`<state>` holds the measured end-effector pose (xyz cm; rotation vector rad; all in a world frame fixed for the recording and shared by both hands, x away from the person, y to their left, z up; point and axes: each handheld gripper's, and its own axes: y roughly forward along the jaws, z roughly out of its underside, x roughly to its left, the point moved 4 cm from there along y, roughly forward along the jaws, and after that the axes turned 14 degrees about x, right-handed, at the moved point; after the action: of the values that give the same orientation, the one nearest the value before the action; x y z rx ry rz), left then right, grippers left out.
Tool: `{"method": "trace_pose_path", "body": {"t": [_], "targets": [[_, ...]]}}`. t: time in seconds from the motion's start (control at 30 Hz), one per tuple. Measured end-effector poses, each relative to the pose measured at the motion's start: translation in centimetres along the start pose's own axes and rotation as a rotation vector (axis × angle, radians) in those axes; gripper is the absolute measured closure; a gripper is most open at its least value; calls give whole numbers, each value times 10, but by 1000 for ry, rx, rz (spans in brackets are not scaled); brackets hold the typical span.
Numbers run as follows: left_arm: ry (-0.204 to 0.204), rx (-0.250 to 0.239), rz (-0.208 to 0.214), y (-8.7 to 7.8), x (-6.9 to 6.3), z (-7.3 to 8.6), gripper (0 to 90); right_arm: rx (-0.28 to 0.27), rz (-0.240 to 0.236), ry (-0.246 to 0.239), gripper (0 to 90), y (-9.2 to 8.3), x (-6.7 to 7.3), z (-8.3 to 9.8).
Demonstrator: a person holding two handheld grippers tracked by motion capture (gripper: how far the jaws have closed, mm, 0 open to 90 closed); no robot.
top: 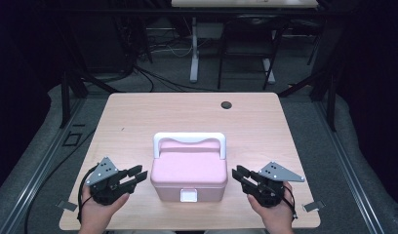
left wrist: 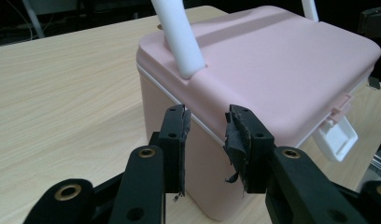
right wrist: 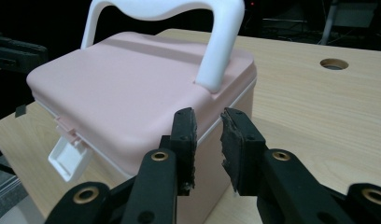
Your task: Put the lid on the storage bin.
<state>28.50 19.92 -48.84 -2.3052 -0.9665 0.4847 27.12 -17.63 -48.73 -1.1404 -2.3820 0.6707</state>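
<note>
Flanking the pink box (top: 189, 176) near the table's (top: 138, 112) front edge, both hands are pointing inward: left gripper (top: 138, 175) and right gripper (top: 240, 176) are gaping slightly, holding nothing.

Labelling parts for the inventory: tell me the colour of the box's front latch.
White. The latch on the pink box shows best in the high view.

Each hand-held gripper is matte black. The left hand-held gripper (top: 133, 176) and the right hand-held gripper (top: 241, 176) each carry a grey three-cornered plate dotted with small holes. Brass-ringed pivots mark the jaw links, and worn, frayed dark pads (left wrist: 236, 140) line the jaws. Black cables trail at the wrists.
</note>
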Motion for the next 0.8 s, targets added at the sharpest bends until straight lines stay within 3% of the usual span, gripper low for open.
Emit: {"method": "trace_pose_path", "body": {"t": [0.2, 0.4, 0.6, 0.8], "targets": [[-45, -4, -8, 3, 16, -1, 666, 18, 54, 7, 733, 8, -11, -2], [-96, -18, -49, 3, 36, 2, 645, 7, 73, 56, 715, 13, -26, -3], [-155, -8, -88, 4, 57, 13, 623, -3, 120, 94, 700, 13, -43, -1], [-208, -2, -97, 6, 71, 27, 599, 4, 151, 121, 680, 18, -54, 8]]}}
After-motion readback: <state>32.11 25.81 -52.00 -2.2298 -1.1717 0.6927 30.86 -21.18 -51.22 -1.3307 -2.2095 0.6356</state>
